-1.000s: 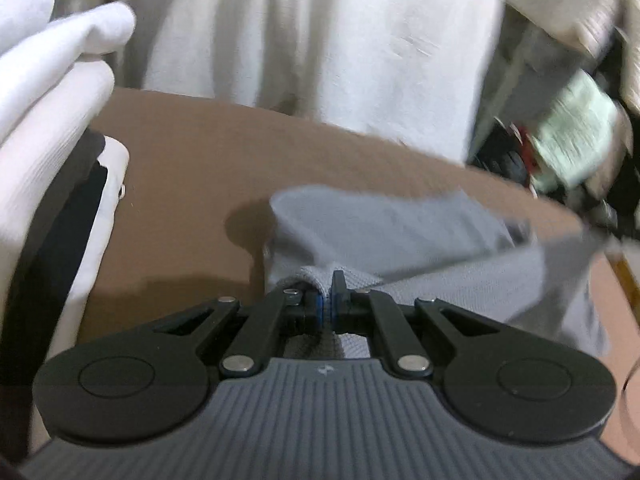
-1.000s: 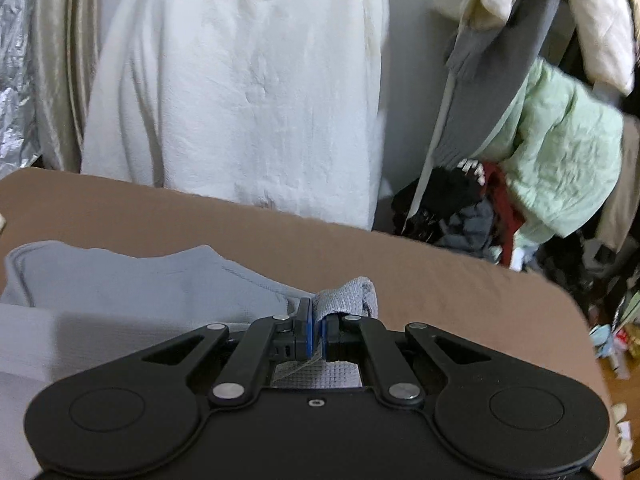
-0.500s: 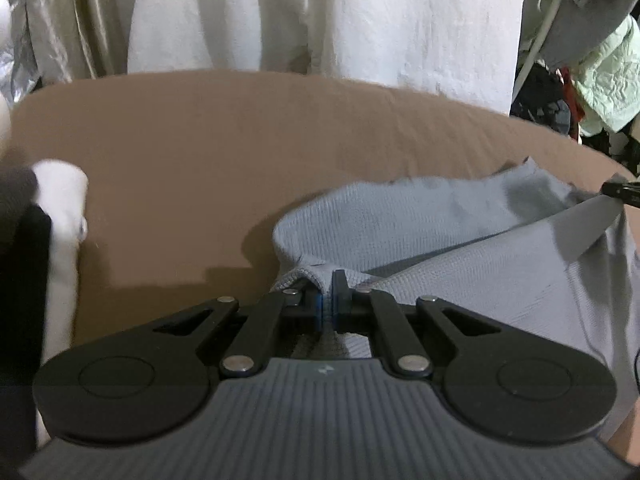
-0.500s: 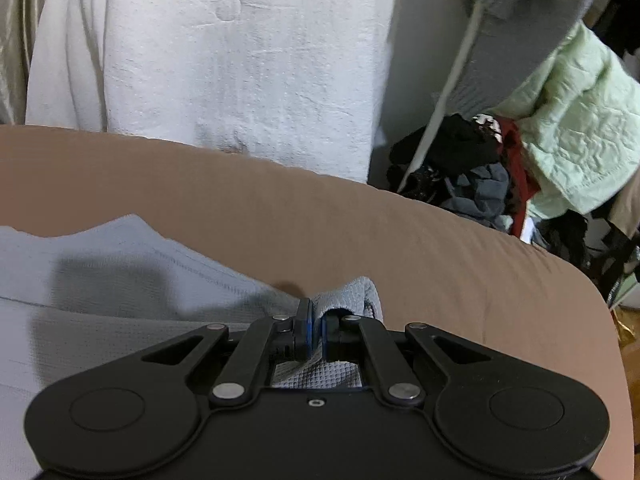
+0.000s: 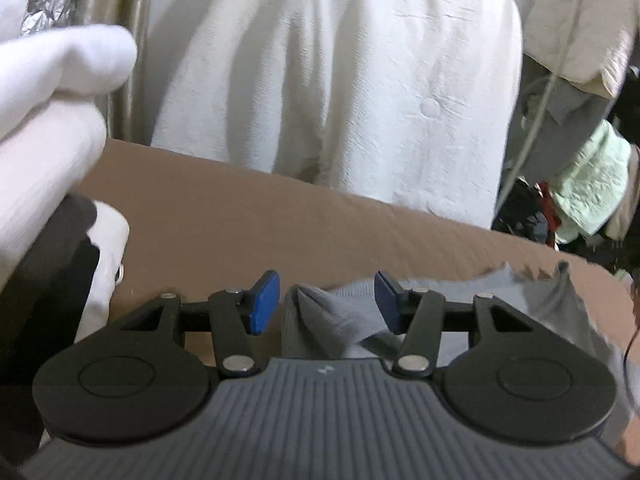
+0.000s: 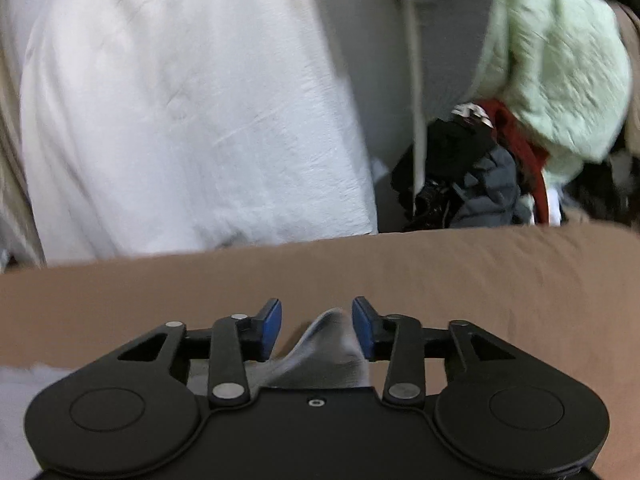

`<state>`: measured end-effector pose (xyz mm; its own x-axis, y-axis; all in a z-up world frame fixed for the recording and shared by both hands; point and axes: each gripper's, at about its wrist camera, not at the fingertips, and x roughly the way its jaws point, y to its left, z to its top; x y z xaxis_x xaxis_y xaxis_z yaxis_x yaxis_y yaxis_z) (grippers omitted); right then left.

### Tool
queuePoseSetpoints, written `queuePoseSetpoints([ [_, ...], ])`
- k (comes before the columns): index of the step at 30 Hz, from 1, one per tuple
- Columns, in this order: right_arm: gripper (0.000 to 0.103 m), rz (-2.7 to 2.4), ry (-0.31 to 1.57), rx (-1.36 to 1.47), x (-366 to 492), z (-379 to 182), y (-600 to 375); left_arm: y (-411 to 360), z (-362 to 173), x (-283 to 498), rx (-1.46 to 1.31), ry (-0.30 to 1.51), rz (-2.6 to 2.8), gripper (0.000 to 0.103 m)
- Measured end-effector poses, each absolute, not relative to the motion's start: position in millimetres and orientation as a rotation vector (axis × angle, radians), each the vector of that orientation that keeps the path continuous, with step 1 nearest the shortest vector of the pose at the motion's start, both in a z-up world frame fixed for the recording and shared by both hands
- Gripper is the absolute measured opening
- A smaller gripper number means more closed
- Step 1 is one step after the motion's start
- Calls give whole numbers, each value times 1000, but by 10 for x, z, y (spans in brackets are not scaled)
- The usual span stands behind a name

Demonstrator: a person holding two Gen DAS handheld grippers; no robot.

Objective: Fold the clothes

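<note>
So the shirt (image 5: 440,312) lies on the tabletop (image 5: 280,224), bunched up right in front of both grippers. A peak of its cloth sits between the opening jaws of the left gripper (image 5: 326,302), not pinched, and the rest spreads off to the right. Same deal at the right gripper (image 6: 316,330): a fold pokes up between its opening jaws. Behind the tabletop hangs a big sheet (image 5: 340,80), with a clothes pile (image 6: 500,140) to its right. A gloved hand (image 5: 48,120) is at the far left.
</note>
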<state>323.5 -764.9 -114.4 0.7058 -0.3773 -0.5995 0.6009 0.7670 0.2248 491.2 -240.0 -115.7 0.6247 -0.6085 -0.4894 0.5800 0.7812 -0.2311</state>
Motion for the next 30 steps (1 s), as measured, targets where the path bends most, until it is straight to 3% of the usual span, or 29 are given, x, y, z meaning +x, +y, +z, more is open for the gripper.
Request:
queuePoseSetpoints([
  [1,46,-570,556,456,3174,-1141,-7722,-2424,-1166,4859,-14,557,-689,52],
  [4,46,-609,641,371,3106,-1244,-7756,-2592,-1250,4643,152,495,-688,69],
  [9,46,-511,683,333,2870,-1484,-7565,-2762,-1422,4563,180,581,-735,69],
  [10,46,-486,669,353,2826,-1511,-7530,-2808,-1453,4612,189,594,-718,63],
  [12,46,-440,661,367,2804,-1530,-7452,-2926,-1509,4708,239,634,-690,3],
  [18,46,-341,744,173,3093,-1534,-7171,-3117,-1281,5134,203,725,-657,3],
  [24,54,-366,791,91,3338,-1618,-7101,-2817,-1004,5767,-277,933,-746,3],
  [30,58,-467,784,119,3454,-1668,-7222,-2798,-1068,6012,-406,920,-647,3],
])
